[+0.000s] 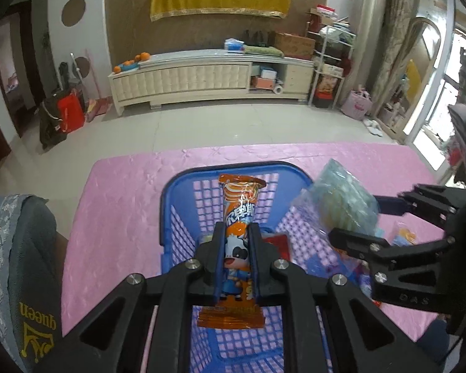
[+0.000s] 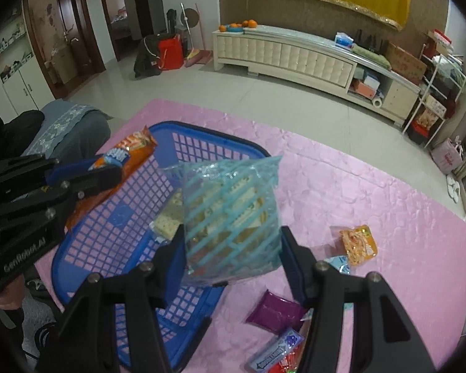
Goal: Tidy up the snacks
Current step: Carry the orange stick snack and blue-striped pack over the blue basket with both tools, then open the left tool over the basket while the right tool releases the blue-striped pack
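Observation:
My left gripper [image 1: 236, 233] is shut on a long orange snack packet with a cartoon cow [image 1: 239, 217], held above the blue plastic basket [image 1: 167, 205]. It also shows in the right wrist view [image 2: 133, 150]. My right gripper [image 2: 230, 239] is shut on a clear bag with blue stripes holding crackers [image 2: 230, 211], over the basket's right rim [image 2: 239, 146]. That bag shows in the left wrist view [image 1: 344, 199]. A cracker pack [image 2: 167, 217] lies in the basket.
The basket stands on a pink cloth [image 2: 357, 186]. Loose snacks lie on the cloth to the right: an orange packet [image 2: 358, 244], a purple packet [image 2: 275, 312], a candy pack [image 2: 276, 351]. A grey cushion [image 1: 15, 248] lies at left.

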Available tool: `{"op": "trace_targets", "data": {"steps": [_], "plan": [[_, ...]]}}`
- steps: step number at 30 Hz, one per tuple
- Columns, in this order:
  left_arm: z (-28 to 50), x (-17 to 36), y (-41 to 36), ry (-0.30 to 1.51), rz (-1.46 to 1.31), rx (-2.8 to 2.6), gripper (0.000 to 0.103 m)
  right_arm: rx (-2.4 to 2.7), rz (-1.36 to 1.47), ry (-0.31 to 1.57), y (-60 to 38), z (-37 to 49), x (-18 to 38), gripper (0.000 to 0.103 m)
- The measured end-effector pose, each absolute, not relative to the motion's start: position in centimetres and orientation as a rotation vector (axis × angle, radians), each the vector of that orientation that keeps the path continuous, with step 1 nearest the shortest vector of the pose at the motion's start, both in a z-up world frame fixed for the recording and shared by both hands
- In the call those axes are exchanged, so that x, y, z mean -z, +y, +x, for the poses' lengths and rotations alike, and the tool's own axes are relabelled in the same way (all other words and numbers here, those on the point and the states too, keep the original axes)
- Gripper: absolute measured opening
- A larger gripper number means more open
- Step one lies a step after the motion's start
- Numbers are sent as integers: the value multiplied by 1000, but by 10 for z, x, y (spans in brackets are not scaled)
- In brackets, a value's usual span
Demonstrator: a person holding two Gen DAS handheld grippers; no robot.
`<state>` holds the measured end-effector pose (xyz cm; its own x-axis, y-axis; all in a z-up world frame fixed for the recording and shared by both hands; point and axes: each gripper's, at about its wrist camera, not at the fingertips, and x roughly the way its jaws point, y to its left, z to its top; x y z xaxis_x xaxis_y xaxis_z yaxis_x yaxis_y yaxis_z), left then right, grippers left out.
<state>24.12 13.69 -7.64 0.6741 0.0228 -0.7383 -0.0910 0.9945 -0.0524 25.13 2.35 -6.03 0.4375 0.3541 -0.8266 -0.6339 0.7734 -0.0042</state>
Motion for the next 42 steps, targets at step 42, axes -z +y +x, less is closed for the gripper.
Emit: {"op": "trace_targets", "data": {"steps": [42], "plan": [[220,89,211,905,-174,-116,59,-704,-438,974,114,258,81,62]]}}
